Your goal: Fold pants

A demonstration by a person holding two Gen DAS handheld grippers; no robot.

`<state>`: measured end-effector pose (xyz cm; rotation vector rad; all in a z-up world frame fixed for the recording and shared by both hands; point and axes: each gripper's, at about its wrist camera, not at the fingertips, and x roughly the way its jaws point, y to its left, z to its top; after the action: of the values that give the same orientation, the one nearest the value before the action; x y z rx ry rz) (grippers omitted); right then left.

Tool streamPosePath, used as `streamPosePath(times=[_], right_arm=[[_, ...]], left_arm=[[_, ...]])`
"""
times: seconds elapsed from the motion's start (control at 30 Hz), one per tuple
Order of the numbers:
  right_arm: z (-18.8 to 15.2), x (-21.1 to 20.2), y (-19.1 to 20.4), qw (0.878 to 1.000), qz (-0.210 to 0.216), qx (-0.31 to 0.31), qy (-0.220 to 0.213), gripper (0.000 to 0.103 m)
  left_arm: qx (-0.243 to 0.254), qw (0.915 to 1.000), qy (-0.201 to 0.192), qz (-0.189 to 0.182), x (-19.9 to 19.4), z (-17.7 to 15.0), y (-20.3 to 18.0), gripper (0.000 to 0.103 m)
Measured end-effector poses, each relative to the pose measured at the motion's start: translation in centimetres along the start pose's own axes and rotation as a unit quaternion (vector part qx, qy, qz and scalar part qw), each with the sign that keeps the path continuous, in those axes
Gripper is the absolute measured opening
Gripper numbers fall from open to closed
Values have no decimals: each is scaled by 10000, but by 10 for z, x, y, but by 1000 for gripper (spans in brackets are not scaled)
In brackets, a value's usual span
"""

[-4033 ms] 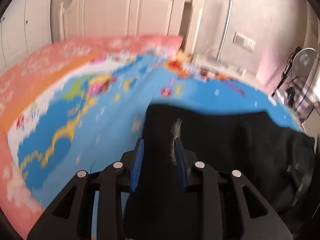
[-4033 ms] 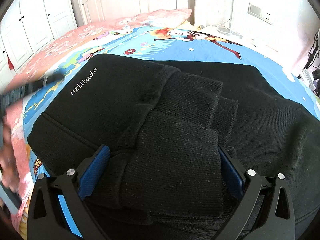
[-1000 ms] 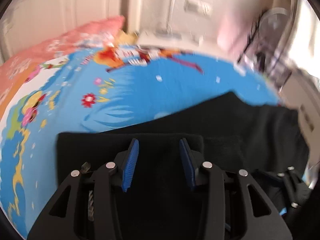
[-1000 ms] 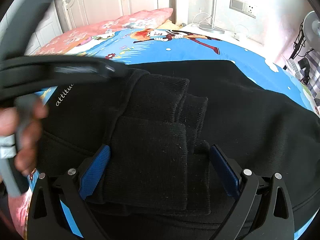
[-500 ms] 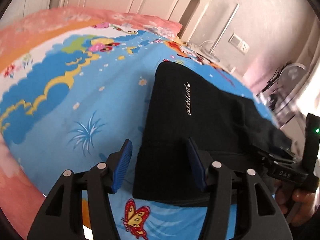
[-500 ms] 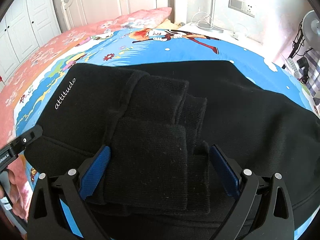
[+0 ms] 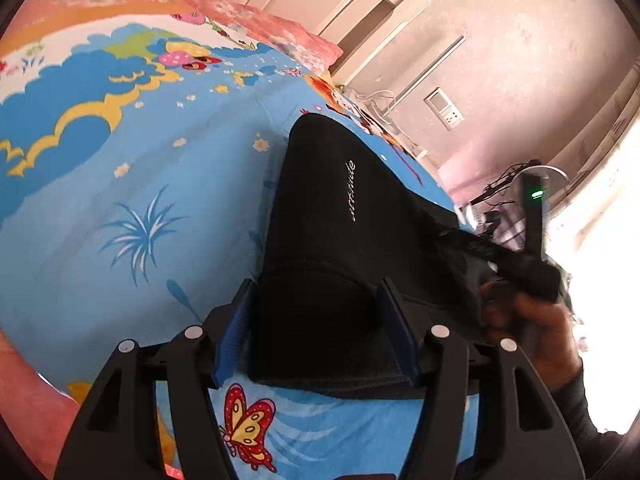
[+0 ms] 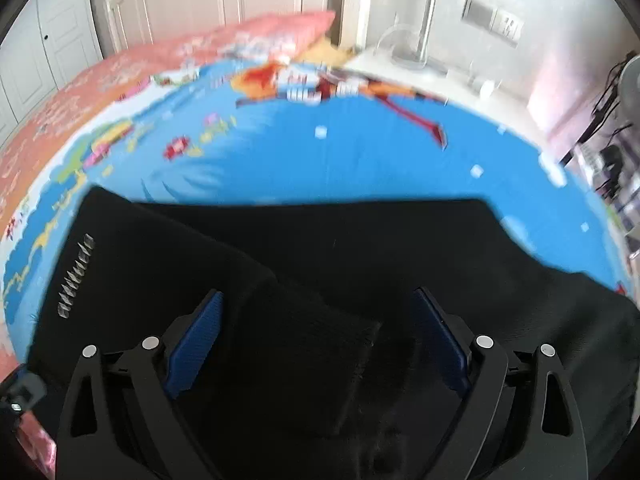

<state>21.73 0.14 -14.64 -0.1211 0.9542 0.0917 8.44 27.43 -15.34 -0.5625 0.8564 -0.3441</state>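
Black pants (image 7: pixel 340 216) with white "attitude" lettering lie folded on a blue cartoon bedsheet (image 7: pixel 120 184). My left gripper (image 7: pixel 316 320) is open, its blue pads on either side of the near waistband end of the pants. My right gripper (image 8: pixel 316 336) is open over the ribbed cuffs (image 8: pixel 320 340) that lie on top of the pants (image 8: pixel 360 240). The right view is blurred. The other hand and its tool (image 7: pixel 532 240) show at the right of the left wrist view, at the pants' far side.
A pink pillow (image 8: pixel 248 40) and a white headboard (image 7: pixel 360 4) lie at the bed's far end. A wall with sockets (image 8: pixel 492 20) and a fan with cables (image 7: pixel 532 184) stand to the right. The sheet (image 8: pixel 360 152) stretches beyond the pants.
My left gripper has moved in so its pads flank the waistband end. My right gripper has pulled back and tilted up with motion blur; its pads have narrowed but stay open over the cuffs.
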Motion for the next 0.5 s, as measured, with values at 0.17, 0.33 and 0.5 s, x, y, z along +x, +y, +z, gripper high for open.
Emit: streamPosePath(times=[0.17, 0.33, 0.5], right_arm=[[-7, 3, -3, 9998, 79, 46, -152, 90], [-9, 5, -7, 9996, 210, 103, -182, 90], [-8, 6, -7, 9994, 259, 116, -196, 90]], left_arm=[[75, 9999, 37, -108, 5, -2, 0, 67], [146, 9999, 60, 27, 6, -5, -7, 64], [-38, 9997, 13, -246, -1, 0, -1, 61]])
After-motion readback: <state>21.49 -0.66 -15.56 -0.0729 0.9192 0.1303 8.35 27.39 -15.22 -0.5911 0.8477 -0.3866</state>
